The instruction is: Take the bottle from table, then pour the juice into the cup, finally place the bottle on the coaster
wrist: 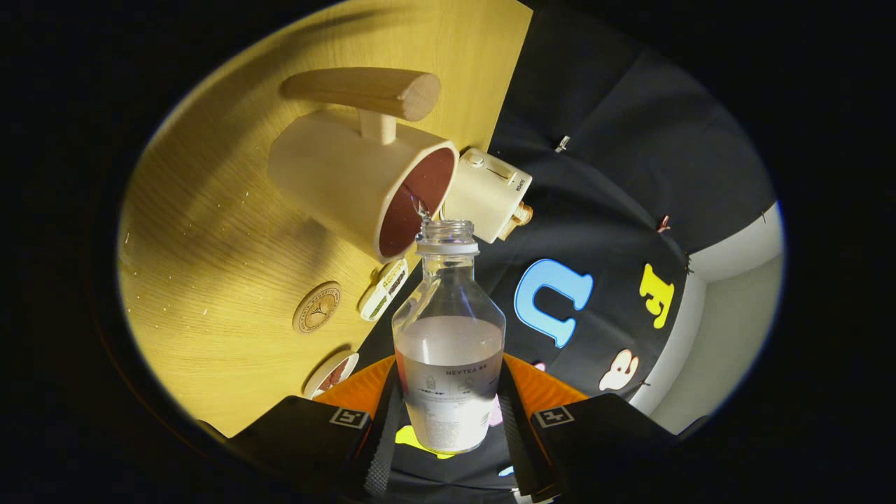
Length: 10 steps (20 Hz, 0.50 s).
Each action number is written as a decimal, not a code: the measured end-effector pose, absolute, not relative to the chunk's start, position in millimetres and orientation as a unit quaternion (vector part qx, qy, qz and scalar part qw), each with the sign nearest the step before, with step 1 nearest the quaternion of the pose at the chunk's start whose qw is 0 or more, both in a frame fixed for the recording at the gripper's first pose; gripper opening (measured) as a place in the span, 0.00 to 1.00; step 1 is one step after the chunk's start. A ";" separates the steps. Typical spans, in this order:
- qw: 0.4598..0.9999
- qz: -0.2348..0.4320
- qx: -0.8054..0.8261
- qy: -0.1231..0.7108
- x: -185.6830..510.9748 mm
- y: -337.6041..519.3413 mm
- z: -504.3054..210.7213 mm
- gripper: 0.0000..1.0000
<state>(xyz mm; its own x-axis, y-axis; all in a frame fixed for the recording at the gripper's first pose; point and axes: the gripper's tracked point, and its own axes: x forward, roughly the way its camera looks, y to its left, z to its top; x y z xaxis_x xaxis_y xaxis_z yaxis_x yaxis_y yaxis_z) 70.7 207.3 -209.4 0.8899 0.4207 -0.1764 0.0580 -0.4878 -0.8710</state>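
Gripper (449, 409): I read the fingers as closed on the lower body of the bottle (449, 350), one on each side, opened only as far as the bottle is wide. Hold looks firm; the bottle sits centred between them.

Bottle: clear, cap off, neck pointing away from me along the fingers. Pale juice fills roughly the lower half. Its mouth is right at the rim of the cup (364, 185), and a thin thread of liquid seems to bridge the two, so I judge the pour is under way.

Handling: I take the bottle for rigid and smooth-walled, so likely slippery if wet; partly full, so moderately heavy with weight that shifts as the juice moves. Holding it low on the labelled body, as now, seems right; the narrow neck would give less purchase.

Cup: cream outside, dark red inside, with a thick wooden handle (364, 91). The whole view is tilted with the tool, so the cup appears to lie sideways; I assume it stands on the table (210, 231).

Surface: light wood grain, some white specks. A round coaster (317, 307) lies near the cup, well apart from the bottle. A cream box-like appliance (488, 192) stands just beside the cup.

Room: black cloth wall beyond the table edge, a pale wall further off.
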 end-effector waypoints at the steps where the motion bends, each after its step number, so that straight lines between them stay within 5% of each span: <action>1: 0.479 0.189 -0.844 -0.147 71.2 209.0 -209.6 0.70; 10: 0.424 0.186 -0.867 -0.186 81.8 221.0 -195.2 0.70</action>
